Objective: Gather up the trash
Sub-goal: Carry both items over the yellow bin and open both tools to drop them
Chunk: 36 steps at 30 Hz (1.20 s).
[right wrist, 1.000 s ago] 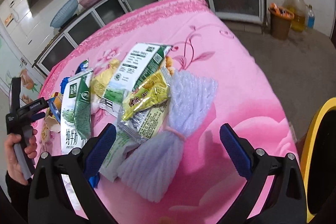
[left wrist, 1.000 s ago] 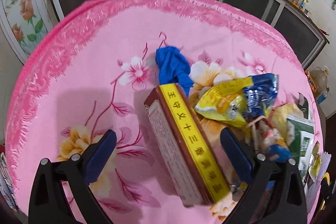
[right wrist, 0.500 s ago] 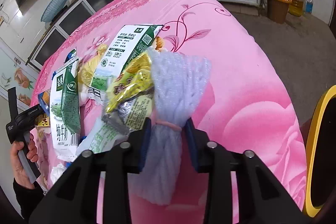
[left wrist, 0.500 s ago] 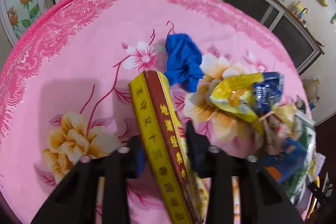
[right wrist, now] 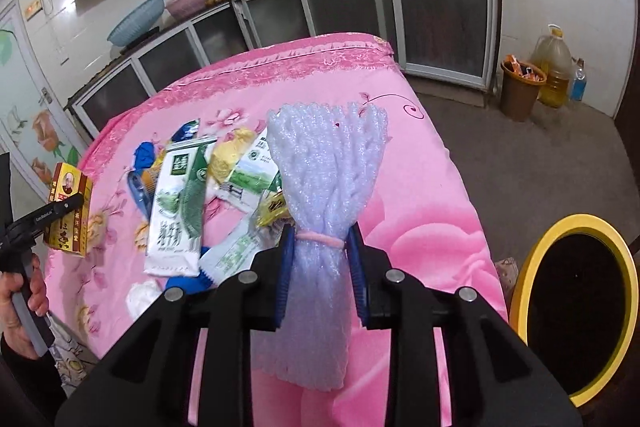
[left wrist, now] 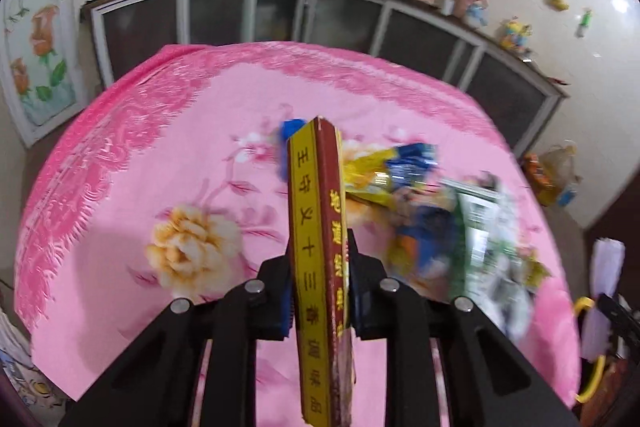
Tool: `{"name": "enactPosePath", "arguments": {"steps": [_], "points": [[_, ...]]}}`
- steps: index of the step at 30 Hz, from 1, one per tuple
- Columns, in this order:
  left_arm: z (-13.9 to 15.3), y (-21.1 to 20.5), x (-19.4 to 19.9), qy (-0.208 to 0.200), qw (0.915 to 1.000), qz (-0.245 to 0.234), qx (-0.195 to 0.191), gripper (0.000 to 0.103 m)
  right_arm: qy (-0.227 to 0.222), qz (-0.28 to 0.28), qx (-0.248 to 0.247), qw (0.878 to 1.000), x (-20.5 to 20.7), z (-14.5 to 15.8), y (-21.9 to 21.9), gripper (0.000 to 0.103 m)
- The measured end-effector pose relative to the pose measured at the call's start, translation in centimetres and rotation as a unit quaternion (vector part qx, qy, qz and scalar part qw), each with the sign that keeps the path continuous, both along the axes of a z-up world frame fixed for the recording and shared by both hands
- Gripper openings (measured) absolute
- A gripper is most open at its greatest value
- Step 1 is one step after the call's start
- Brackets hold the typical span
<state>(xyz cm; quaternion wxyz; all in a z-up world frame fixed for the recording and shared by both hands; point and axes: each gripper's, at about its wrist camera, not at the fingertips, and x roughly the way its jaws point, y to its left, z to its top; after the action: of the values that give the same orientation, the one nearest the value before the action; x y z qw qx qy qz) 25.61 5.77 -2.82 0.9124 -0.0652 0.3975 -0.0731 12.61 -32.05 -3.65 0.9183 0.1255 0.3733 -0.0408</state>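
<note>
Standing by the table [right wrist: 420,163], one sees both grippers loaded. The left gripper [left wrist: 318,291] clamps a long box [left wrist: 316,227], maroon with a yellow edge, held edge-up clear of the pink cloth; its jaws are closing onto the box's two faces. The box's near end runs out of the bottom of the left view, so its full length cannot be judged. In the right view the same box appears far left, small, partly behind the gripper's black frame, with a hand [right wrist: 24,291] on the handle, cut off by the picture's edge.

The right gripper [right wrist: 320,267] pinches a white foam net [right wrist: 324,163] at its waist, on a pink band [right wrist: 320,238]; the net fans out above the pads and hangs below them, off the cloth.

On the table remain a milk carton [right wrist: 178,211], a second carton [right wrist: 250,179] partly behind the net, a yellow wrapper [right wrist: 230,157] and a blue scrap [right wrist: 144,153]. In the left view this pile is blurred and cannot be sorted. A yellow-rimmed bin [right wrist: 576,303] stands just beside the table, its right and lower rim cut off, its inside too dark to read.
</note>
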Motion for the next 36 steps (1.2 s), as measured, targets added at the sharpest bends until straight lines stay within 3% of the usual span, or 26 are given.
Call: {"name": "enactPosePath", "arguments": {"steps": [7,15,26,36], "points": [[1.9,-5.0,-4.3,-0.027,0.9964,-0.078,-0.02,0.019,-0.045,-0.021,-0.047,0.998,-3.8,2.7,0.5,0.026],[3.0,-11.3,-7.0,-0.052,0.9854,-0.158,-0.035,0.019,-0.096,-0.077,-0.104,0.987,-7.7,4.8,-1.1,0.026],[3.6,-20.0,-9.3,-0.074,0.964,-0.253,-0.034,0.019,-0.137,-0.159,-0.151,0.966,-12.2,5.8,-5.7,0.026],[3.0,-27.9,-11.1,-0.074,0.9394,-0.333,-0.034,0.019,-0.131,-0.227,-0.152,0.953,-14.9,4.8,-11.3,0.026]]}}
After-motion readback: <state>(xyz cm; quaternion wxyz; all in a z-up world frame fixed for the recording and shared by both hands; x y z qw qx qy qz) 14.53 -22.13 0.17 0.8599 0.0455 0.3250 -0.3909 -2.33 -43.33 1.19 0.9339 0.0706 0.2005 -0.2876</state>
